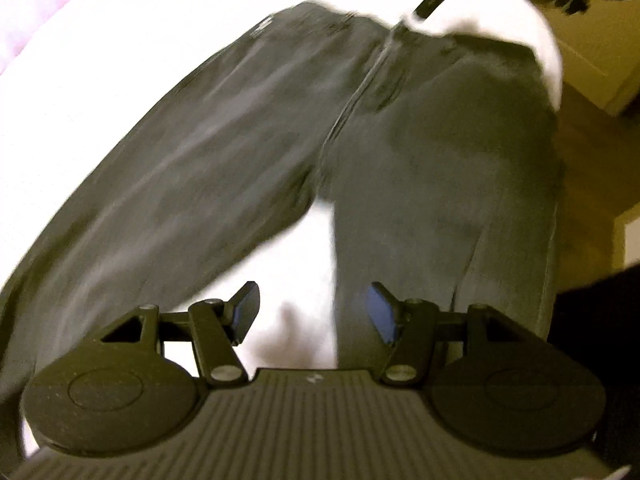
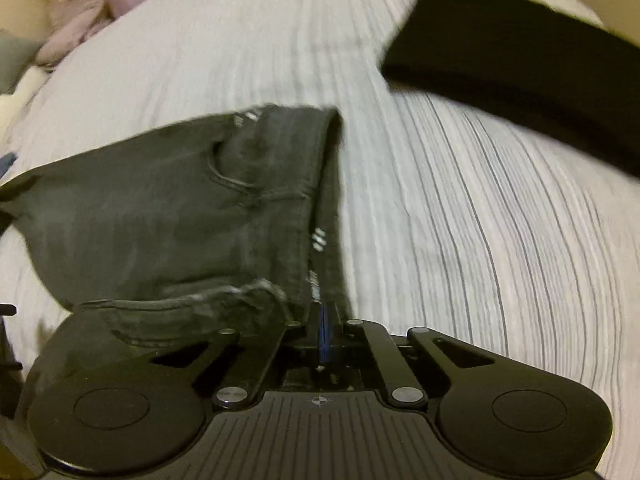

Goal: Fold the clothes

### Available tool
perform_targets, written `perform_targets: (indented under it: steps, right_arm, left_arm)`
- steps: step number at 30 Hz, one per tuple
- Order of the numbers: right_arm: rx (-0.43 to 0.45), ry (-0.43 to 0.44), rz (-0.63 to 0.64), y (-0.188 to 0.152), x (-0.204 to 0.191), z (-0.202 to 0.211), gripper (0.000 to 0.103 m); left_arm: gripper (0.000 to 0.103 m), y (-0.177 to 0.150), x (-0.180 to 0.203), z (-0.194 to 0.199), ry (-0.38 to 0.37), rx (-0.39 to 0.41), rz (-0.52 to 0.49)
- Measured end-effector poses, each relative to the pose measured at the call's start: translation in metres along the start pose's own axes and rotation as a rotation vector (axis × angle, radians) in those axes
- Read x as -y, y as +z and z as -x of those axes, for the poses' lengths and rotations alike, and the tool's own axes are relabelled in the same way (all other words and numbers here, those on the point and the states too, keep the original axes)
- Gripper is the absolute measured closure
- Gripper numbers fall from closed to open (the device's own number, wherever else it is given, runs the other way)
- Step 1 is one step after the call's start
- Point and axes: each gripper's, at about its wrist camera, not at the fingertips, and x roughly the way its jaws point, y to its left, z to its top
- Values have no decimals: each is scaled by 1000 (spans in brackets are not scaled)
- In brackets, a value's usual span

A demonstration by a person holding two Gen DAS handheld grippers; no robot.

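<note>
Lying spread on the striped bed (image 2: 460, 200), dark jeans (image 1: 280, 152), right hand-held gripper (image 2: 324, 320) clamped shut on their waistband, left hand-held gripper (image 1: 312, 312) hovering half-open, empty, above the legs.

Striped bed (image 2: 460, 200): grey jeans (image 2: 160, 208), black garment (image 2: 520, 68).

You are working in a bedroom at home. The surface under you is a bed (image 2: 460, 220) with a white cover ribbed by thin grey stripes. At its far left corner sit crumpled pink bedding (image 2: 76, 20) and a grey pillow (image 2: 16, 60). Dark jeans (image 2: 160, 208) and a folded black garment (image 2: 520, 68) lie on the cover. Past the bed's edge you see warm yellowish floor (image 1: 592, 160).
</note>
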Motion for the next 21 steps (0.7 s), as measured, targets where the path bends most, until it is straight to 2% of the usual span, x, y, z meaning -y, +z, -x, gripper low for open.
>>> perform_targets:
  steps: [3, 4, 5, 6, 7, 9, 12, 17, 19, 21]
  right_arm:
    - [16, 19, 45, -2, -23, 9, 97]
    - [16, 27, 58, -4, -35, 9, 84]
    - [16, 35, 71, -6, -48, 9, 60]
    - [16, 44, 84, -9, -60, 8, 52]
    - [13, 66, 99, -11, -75, 7, 48]
    - [5, 110, 128, -16, -104, 4, 48]
    - [-44, 188, 199, -30, -159, -5, 48]
    - [-94, 276, 314, -64, -261, -20, 48]
    - [-106, 281, 332, -82, -299, -24, 48]
    - [-112, 261, 347, -100, -332, -27, 48]
  left_arm:
    - [48, -44, -11, 21, 78, -65, 70]
    - [48, -61, -16, 29, 105, -85, 96]
    - [47, -76, -20, 37, 131, -104, 124]
    - [46, -92, -25, 45, 159, -121, 152]
    - [45, -110, -30, 54, 188, -140, 182]
    - [44, -144, -39, 69, 239, -180, 235]
    - [44, -193, -52, 84, 283, -234, 255]
    - [40, -256, -86, 85, 272, -272, 191]
    - [40, -279, -106, 83, 269, -259, 182]
    - [40, -302, -131, 81, 254, -254, 220]
